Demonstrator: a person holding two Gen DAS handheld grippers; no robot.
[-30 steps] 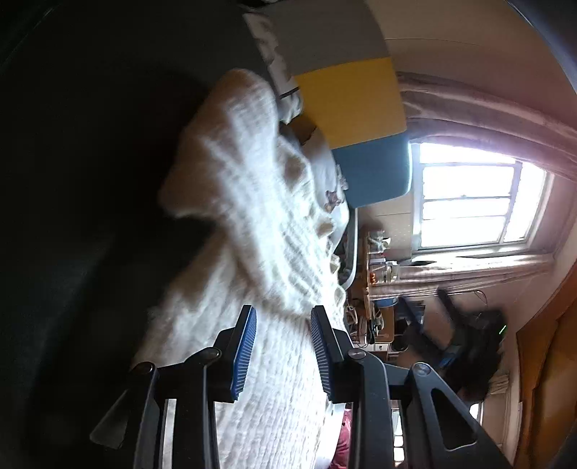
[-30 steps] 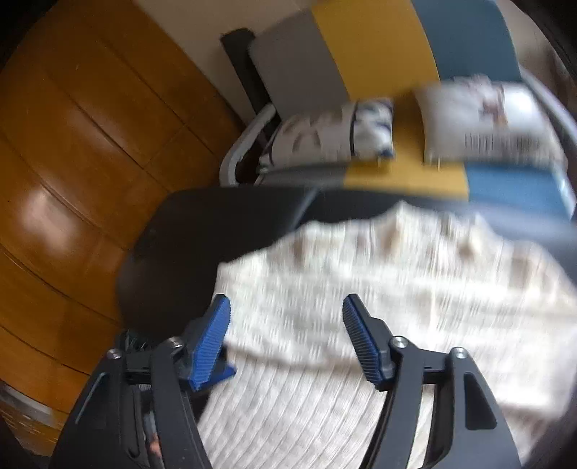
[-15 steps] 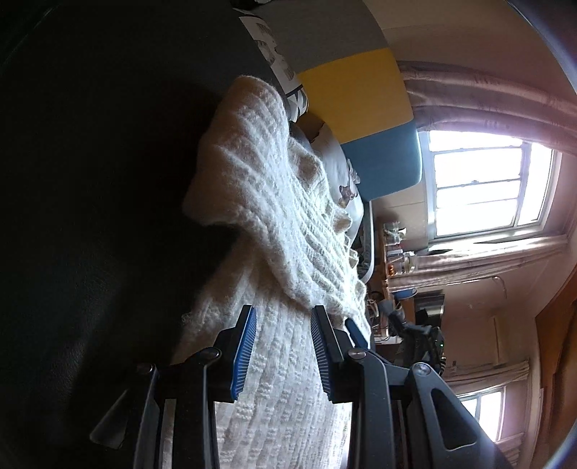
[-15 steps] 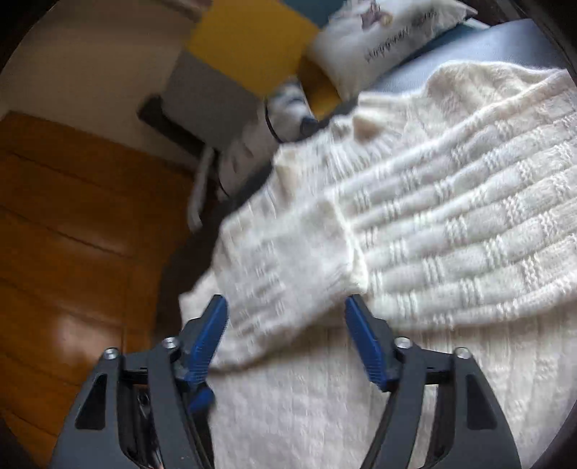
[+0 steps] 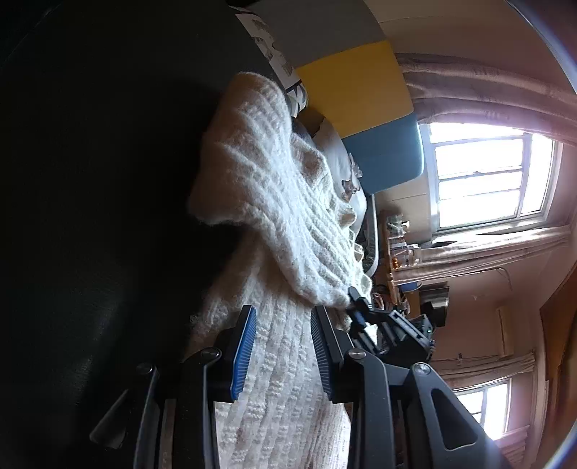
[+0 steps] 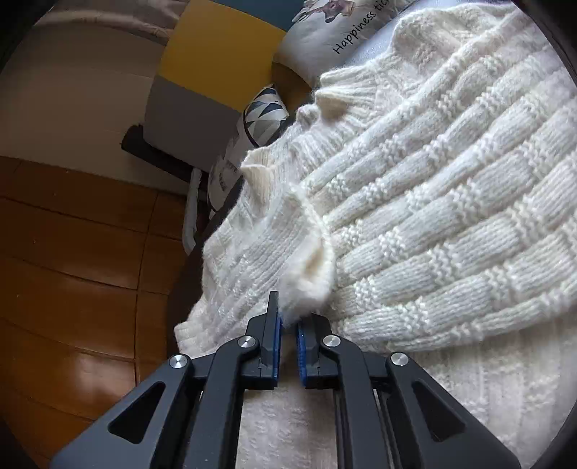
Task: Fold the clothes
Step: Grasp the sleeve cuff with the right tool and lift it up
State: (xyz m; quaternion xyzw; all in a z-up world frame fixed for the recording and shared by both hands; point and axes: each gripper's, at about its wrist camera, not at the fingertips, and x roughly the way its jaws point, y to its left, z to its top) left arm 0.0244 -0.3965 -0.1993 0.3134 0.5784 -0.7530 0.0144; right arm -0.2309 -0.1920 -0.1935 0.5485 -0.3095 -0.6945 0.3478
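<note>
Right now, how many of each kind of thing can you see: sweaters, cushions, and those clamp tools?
Cream knit sweater: 1
Printed cushions: 2, one with lettering, one with a dark geometric pattern
Grippers: 2, the left gripper open, the right gripper pinching the sweater's cuff
Total: 5

Sweater (image 6: 450, 202): cream-white knit, raised basket-weave blocks and ribbing. Gripper pads (image 6: 277, 346): blue, ridged; arms black. Sofa back (image 5: 357, 93): panels of grey, yellow, teal-blue. Cushion (image 6: 267, 119): white with dark-blue geometric print. Second cushion (image 6: 331, 32): white with black lettering. Floor (image 6: 72, 274): glossy orange-brown wood.
</note>
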